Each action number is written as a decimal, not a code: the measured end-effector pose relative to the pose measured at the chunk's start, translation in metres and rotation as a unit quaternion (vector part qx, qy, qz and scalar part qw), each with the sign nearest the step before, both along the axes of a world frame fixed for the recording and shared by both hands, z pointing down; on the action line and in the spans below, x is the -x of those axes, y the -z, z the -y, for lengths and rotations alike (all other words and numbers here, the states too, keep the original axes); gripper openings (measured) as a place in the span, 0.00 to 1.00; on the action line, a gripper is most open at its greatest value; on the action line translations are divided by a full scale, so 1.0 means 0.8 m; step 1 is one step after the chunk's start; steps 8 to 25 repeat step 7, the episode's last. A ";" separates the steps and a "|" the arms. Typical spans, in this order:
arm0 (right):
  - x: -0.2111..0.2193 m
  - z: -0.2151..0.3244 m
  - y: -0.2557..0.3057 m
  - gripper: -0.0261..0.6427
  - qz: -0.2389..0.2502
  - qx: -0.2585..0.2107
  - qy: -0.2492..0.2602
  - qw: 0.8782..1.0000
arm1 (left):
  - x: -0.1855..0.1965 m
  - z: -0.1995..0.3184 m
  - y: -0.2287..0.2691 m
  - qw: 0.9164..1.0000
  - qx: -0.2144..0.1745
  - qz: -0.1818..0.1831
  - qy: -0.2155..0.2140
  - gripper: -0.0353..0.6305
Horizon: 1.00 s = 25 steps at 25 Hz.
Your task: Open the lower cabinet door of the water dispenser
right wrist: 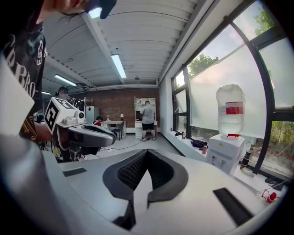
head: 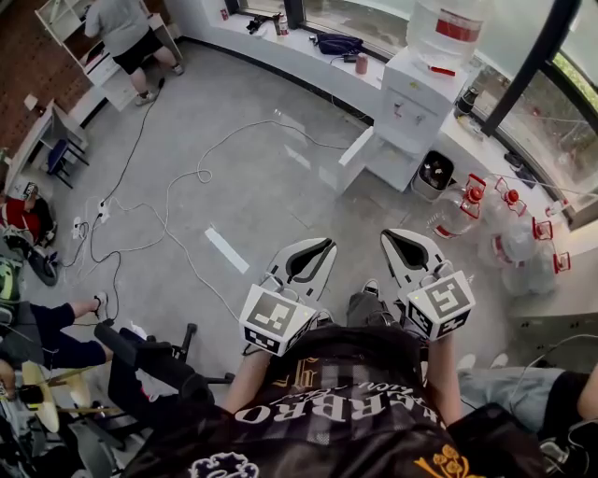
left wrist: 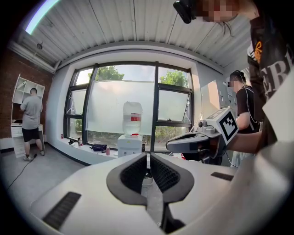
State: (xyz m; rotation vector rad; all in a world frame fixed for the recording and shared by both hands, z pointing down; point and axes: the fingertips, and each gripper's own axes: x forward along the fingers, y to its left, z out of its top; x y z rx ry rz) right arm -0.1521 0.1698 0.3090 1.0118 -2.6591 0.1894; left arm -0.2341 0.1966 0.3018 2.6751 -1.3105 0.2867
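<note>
Shows the left gripper (head: 316, 248) and the right gripper (head: 400, 241) held side by side before the person's torso. Aims both toward the water dispenser (head: 411, 105), tipped slightly below level and well apart from it. Shows each pair of jaws pressed together with nothing between (ribbed black pads meeting in a thin seam in each gripper view). Mounts a cube with square markers at the rear of each smooth white shell.

Places the water dispenser against the window ledge: a white, boxy plastic body topped by an upturned clear water bottle (head: 448, 28) with a red label. Shows the lower cabinet door (head: 355, 154), a flat white panel, swung outward from the dispenser's base toward the open floor (head view only; gripper bodies cover the base in both gripper views).

Sets a dark-lined bin (head: 434, 174) just beside the dispenser's base, on the side away from the door, and clear spare bottles (head: 509, 233) with red fittings farther along that side. Trails pale cables (head: 177, 187) over smooth grey floor on the dispenser's door side.
</note>
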 end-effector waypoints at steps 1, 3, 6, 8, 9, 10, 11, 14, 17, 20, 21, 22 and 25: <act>-0.001 0.002 0.000 0.06 -0.003 -0.001 -0.001 1.000 | 0.002 0.001 0.000 1.000 0.001 -0.002 0.002 0.09; -0.004 0.007 -0.001 0.06 -0.009 -0.001 -0.003 1.000 | 0.006 0.003 0.000 1.000 0.001 -0.005 0.004 0.09; -0.010 0.014 -0.001 0.06 -0.017 -0.003 -0.009 1.000 | 0.012 0.006 0.000 1.000 -0.001 -0.005 0.005 0.09; -0.012 0.016 -0.001 0.06 -0.019 -0.004 -0.010 1.000 | 0.013 0.007 -0.001 1.000 -0.001 -0.005 0.005 0.09; -0.012 0.016 -0.001 0.06 -0.019 -0.004 -0.010 1.000 | 0.013 0.007 -0.001 1.000 -0.001 -0.005 0.005 0.09; -0.012 0.016 -0.001 0.06 -0.019 -0.004 -0.010 1.000 | 0.013 0.007 -0.001 1.000 -0.001 -0.005 0.005 0.09; -0.012 0.016 -0.001 0.06 -0.019 -0.004 -0.010 1.000 | 0.013 0.007 -0.001 1.000 -0.001 -0.005 0.005 0.09; -0.012 0.016 -0.001 0.06 -0.019 -0.004 -0.010 1.000 | 0.013 0.007 -0.001 1.000 -0.001 -0.005 0.005 0.09; -0.012 0.016 -0.001 0.06 -0.019 -0.004 -0.010 1.000 | 0.013 0.007 -0.001 1.000 -0.001 -0.005 0.005 0.09; -0.012 0.016 -0.001 0.06 -0.019 -0.004 -0.010 1.000 | 0.013 0.007 -0.001 1.000 -0.001 -0.005 0.005 0.09; -0.012 0.016 -0.001 0.06 -0.019 -0.004 -0.010 1.000 | 0.013 0.007 -0.001 1.000 -0.001 -0.005 0.005 0.09; -0.012 0.016 -0.001 0.06 -0.019 -0.004 -0.010 1.000 | 0.013 0.007 -0.001 1.000 -0.001 -0.005 0.005 0.09; -0.012 0.016 -0.001 0.06 -0.019 -0.004 -0.010 1.000 | 0.013 0.007 -0.001 1.000 -0.001 -0.005 0.005 0.09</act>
